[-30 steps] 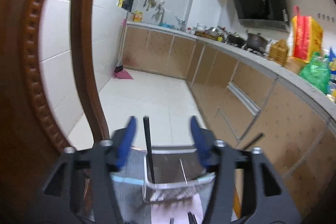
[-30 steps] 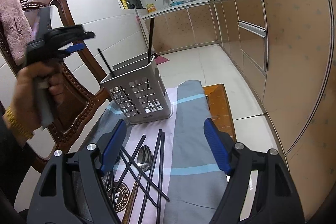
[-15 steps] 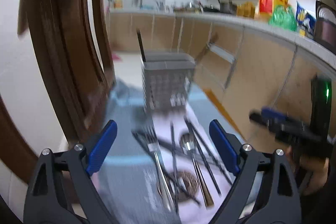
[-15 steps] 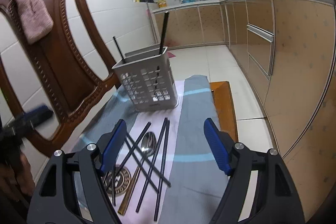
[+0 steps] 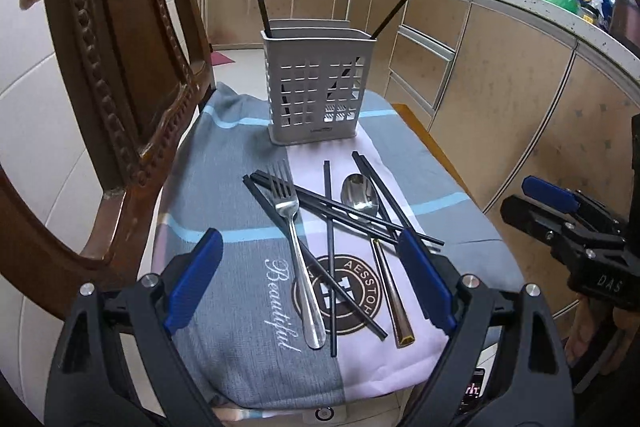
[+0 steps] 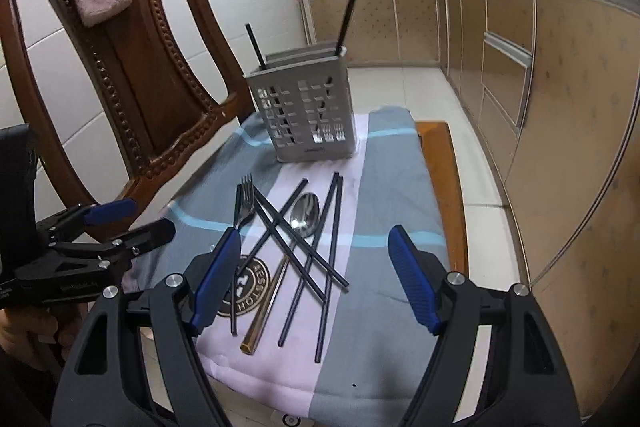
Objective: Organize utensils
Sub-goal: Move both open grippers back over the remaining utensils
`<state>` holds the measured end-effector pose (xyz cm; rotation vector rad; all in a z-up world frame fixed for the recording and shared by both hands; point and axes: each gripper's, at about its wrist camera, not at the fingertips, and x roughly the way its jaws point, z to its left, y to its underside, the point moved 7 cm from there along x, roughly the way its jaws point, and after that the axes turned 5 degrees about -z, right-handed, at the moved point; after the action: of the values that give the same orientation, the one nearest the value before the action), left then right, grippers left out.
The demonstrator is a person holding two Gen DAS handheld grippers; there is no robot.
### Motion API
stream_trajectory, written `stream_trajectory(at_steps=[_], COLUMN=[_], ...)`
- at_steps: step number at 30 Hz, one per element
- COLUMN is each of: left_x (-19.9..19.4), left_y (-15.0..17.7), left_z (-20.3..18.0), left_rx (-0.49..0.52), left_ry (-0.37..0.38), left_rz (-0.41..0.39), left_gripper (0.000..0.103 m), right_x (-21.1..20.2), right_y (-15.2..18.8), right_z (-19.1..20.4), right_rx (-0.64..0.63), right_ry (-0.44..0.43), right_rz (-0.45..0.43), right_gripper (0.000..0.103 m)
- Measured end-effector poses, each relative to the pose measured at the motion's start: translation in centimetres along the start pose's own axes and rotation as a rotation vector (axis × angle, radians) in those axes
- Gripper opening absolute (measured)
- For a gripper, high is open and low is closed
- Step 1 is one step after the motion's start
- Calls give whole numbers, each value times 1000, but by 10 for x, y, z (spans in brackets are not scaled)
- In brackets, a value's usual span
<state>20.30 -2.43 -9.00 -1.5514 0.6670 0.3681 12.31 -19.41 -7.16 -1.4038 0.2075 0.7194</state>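
Both grippers, left gripper point(image 5: 310, 281) and right gripper point(image 6: 316, 279), hover wide open and empty over a near pile of crossed black chopsticks point(image 5: 340, 211), a fork point(image 5: 294, 239) and a spoon point(image 5: 366, 211). The grey holder point(image 5: 318, 83) stands farther back. Because the pieces overlap, lifting one may drag or scatter the others.

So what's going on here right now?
A person is sorting utensils with two handheld grippers. Two black chopsticks already stand in the grey caddy. A fork, a spoon and more chopsticks lie crossed on the cloth. The left gripper and right gripper are both open and empty.
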Motion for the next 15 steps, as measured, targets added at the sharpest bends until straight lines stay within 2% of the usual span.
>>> stream_trajectory(at_steps=[15], left_x=[0], left_y=[-2], left_z=[6], left_rx=[-20], left_ry=[-8], left_rz=[13], left_gripper=[89], right_x=[2], right_y=[0], right_z=[3], right_rx=[-11], right_ry=[-6], right_rz=[-4], right_gripper=[75])
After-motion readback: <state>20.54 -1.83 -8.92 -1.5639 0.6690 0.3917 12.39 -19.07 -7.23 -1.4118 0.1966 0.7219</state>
